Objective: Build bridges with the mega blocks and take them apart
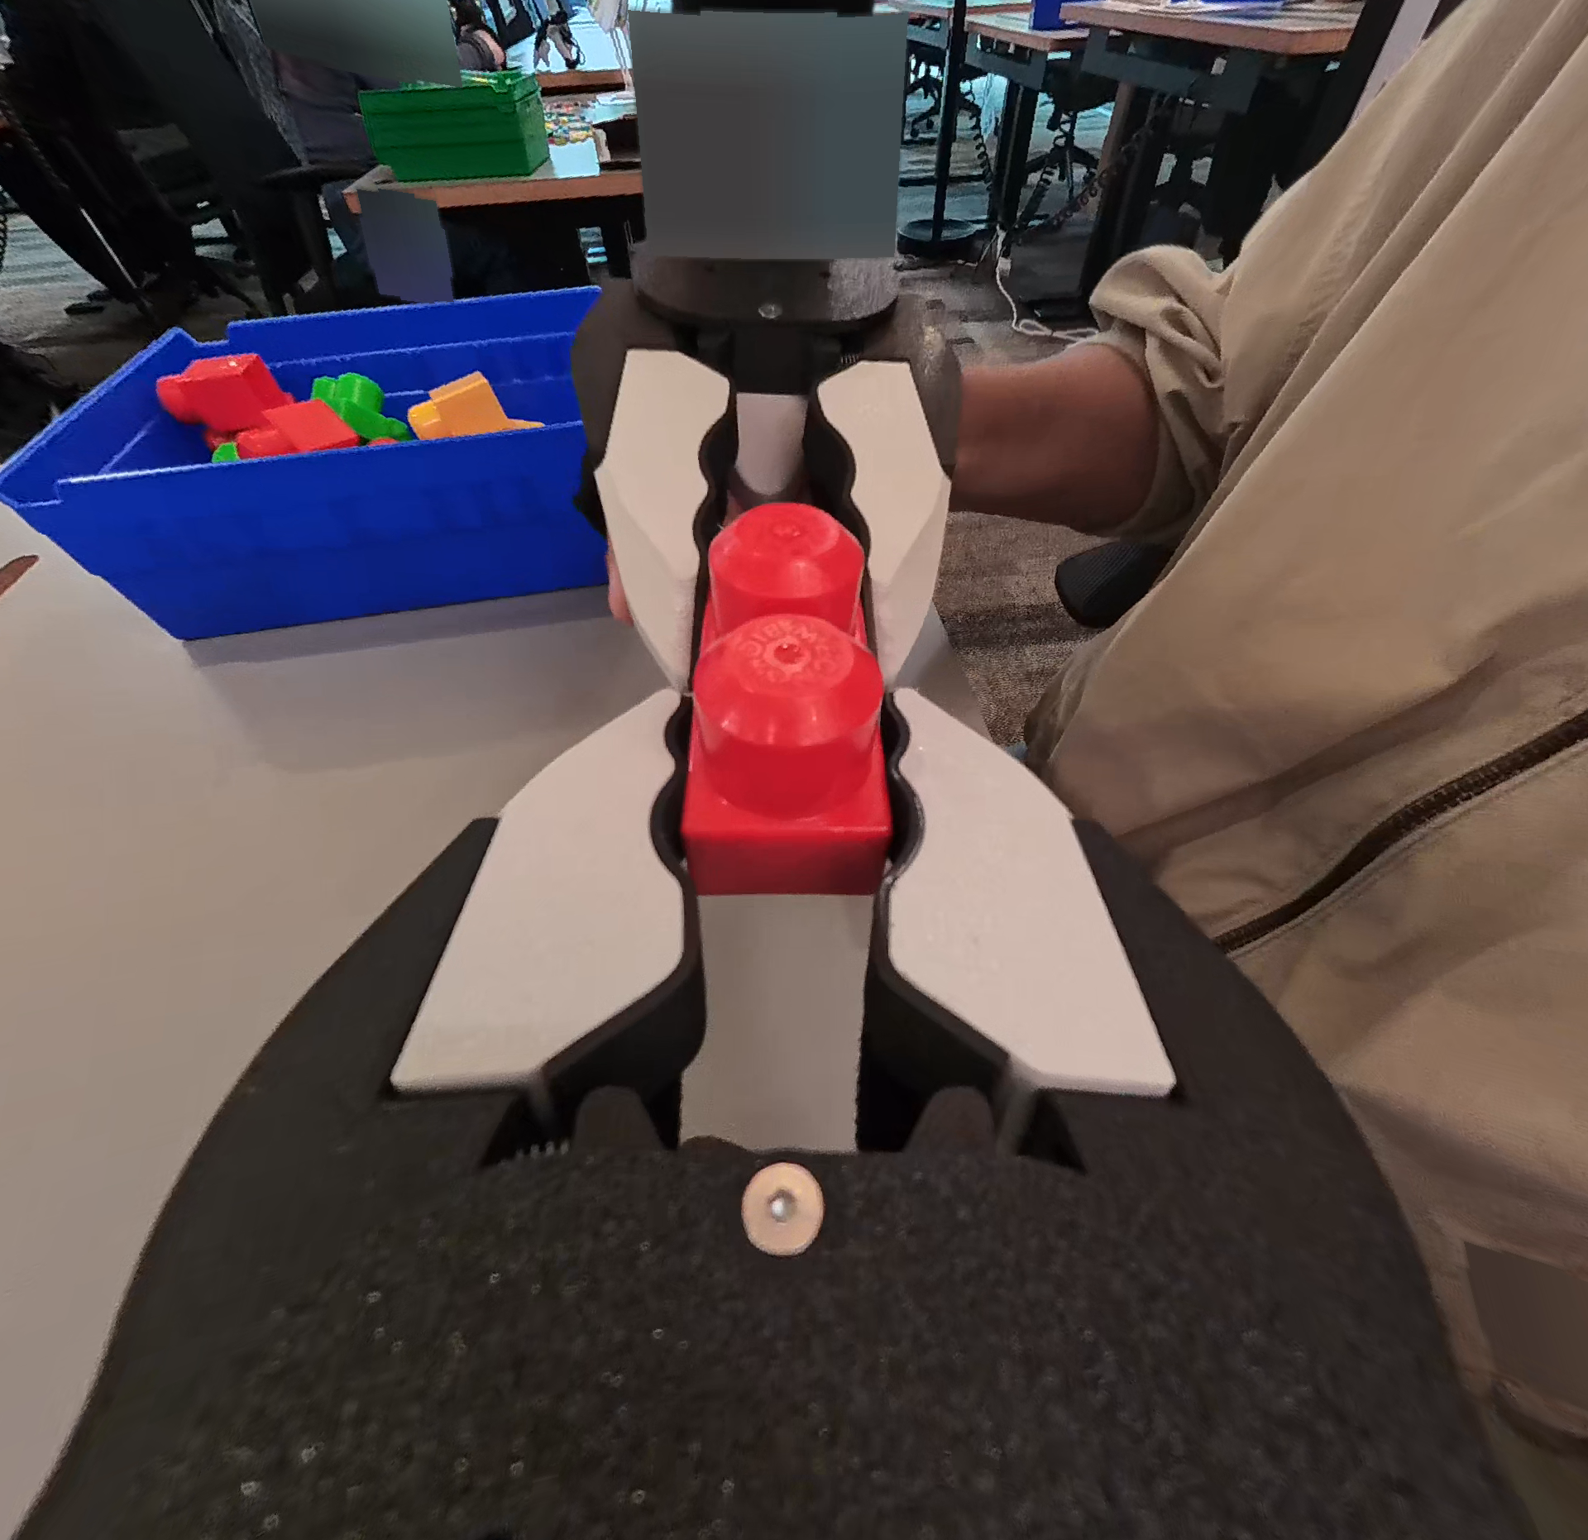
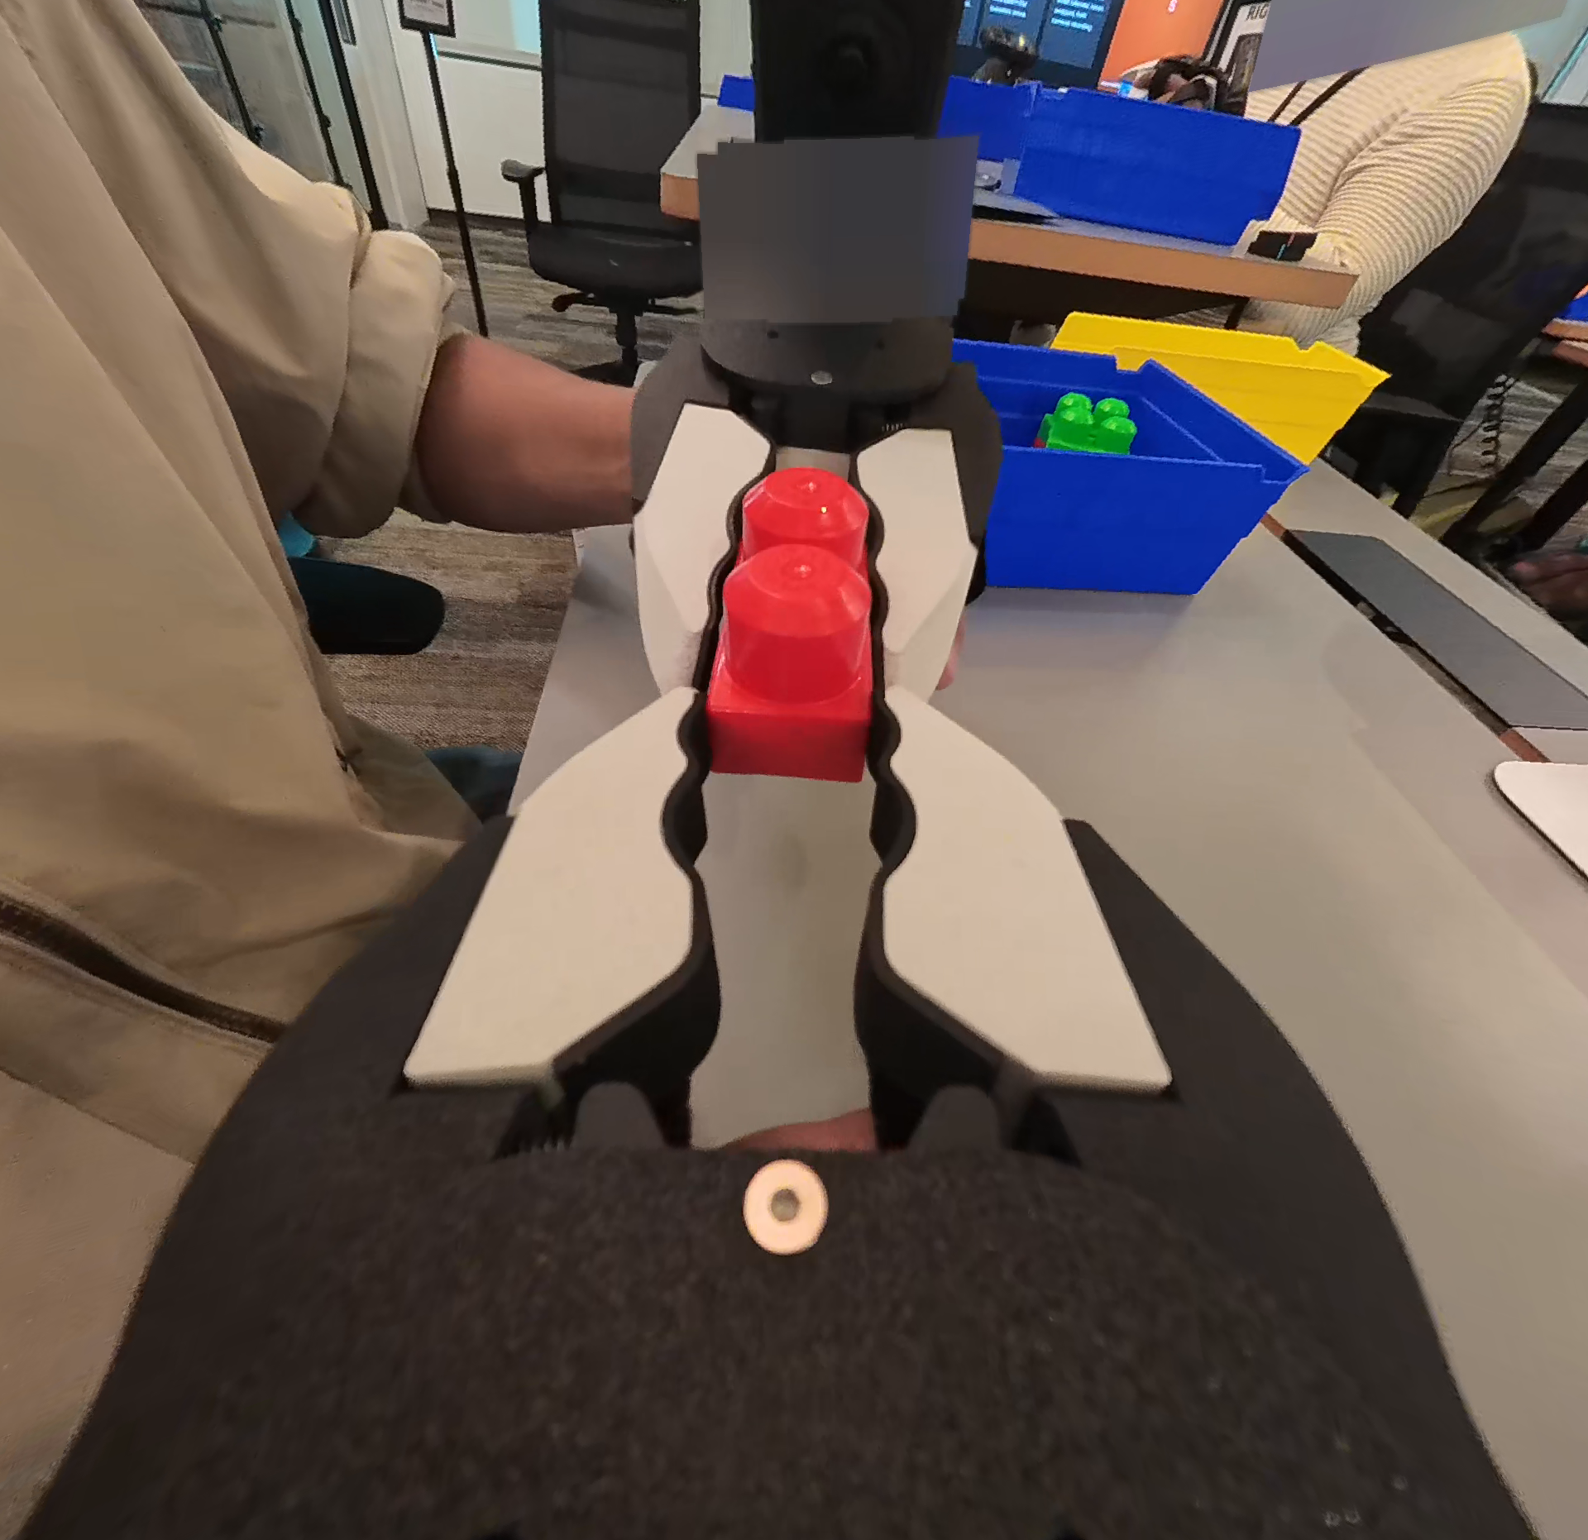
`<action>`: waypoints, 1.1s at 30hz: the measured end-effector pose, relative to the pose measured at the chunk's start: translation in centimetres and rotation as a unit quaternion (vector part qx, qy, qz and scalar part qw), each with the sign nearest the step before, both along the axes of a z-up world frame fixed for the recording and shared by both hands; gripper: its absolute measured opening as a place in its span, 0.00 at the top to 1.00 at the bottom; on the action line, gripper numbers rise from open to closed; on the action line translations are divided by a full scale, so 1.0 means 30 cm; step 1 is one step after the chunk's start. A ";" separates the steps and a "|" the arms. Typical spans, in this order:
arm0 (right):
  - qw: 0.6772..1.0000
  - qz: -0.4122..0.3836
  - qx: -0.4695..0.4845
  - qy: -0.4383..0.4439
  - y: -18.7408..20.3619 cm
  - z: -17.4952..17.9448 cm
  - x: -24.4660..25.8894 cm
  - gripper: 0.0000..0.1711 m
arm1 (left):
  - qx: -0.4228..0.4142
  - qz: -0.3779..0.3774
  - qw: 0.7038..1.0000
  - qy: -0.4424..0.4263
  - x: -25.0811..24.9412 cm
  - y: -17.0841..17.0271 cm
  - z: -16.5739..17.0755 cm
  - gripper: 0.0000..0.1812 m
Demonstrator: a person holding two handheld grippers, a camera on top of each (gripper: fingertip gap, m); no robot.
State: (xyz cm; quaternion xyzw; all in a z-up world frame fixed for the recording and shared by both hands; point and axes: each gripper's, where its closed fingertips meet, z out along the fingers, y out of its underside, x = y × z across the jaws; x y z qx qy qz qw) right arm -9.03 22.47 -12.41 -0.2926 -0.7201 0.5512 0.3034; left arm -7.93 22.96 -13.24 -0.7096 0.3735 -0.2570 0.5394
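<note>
A red two-stud mega block (image 1: 786,846) is held lengthwise between my two grippers, which face each other tip to tip over the grey table (image 1: 258,811). My left gripper (image 1: 786,725) is shut on the block's near end in the left wrist view. My right gripper (image 1: 786,639) clamps its far end there. In the right wrist view my right gripper (image 2: 790,708) is shut on the near end of the red block (image 2: 786,743), and my left gripper (image 2: 795,665) holds the far end. The block's underside is hidden.
A blue bin (image 1: 344,536) at the table's far side holds red, green and orange blocks. It shows in the right wrist view as a blue bin (image 2: 1117,519) holding a green block (image 2: 1087,425), with a yellow bin (image 2: 1246,382) behind. A person's tan sleeve (image 1: 1289,553) is close by. Only a small space, under 4 cm, lies between the two pairs of fingers.
</note>
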 end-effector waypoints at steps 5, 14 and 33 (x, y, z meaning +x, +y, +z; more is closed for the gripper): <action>1.000 -0.015 -0.017 0.014 0.037 0.032 -0.002 0.79 | 0.004 0.040 0.999 0.001 -0.038 0.003 0.016 0.72; 0.974 -0.225 0.002 0.033 0.273 0.020 0.036 0.79 | 0.047 0.351 0.935 -0.015 -0.334 -0.009 0.030 0.68; 0.844 -0.536 -0.027 0.002 0.300 -0.192 0.119 0.79 | -0.017 0.676 0.736 -0.033 -0.530 -0.167 -0.208 0.59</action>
